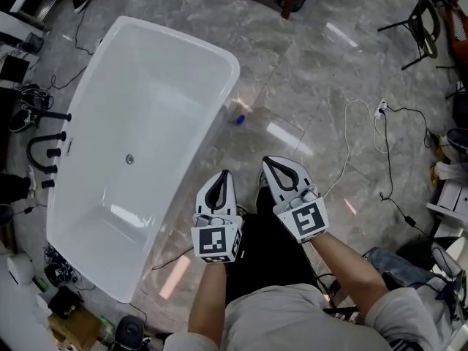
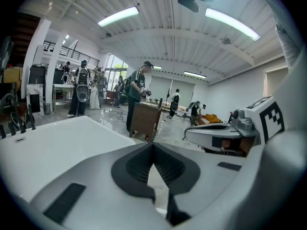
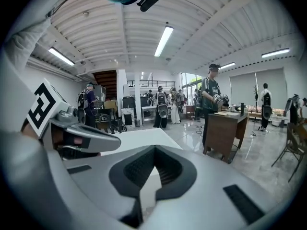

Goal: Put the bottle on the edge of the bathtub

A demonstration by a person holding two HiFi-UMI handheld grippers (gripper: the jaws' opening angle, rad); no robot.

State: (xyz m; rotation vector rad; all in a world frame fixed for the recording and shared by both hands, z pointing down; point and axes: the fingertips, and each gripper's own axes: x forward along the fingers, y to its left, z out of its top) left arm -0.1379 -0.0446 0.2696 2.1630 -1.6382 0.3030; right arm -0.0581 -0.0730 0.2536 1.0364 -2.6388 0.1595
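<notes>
We see a grey marbled floor (image 1: 314, 57) with a white cable (image 1: 348, 137) looping to a power strip (image 1: 381, 108) and a black cable (image 1: 388, 174) trailing beside it. Black tap fittings (image 1: 42, 148) stand at the left. Across the room a person (image 3: 210, 102) stands at a brown wooden desk (image 3: 224, 134), more people (image 3: 163, 107) behind, under strip lights (image 3: 164, 40)

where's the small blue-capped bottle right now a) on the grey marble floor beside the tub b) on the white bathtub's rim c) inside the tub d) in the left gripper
a: the small blue-capped bottle lies on the grey marble floor, just off the right side of the white bathtub.
</notes>
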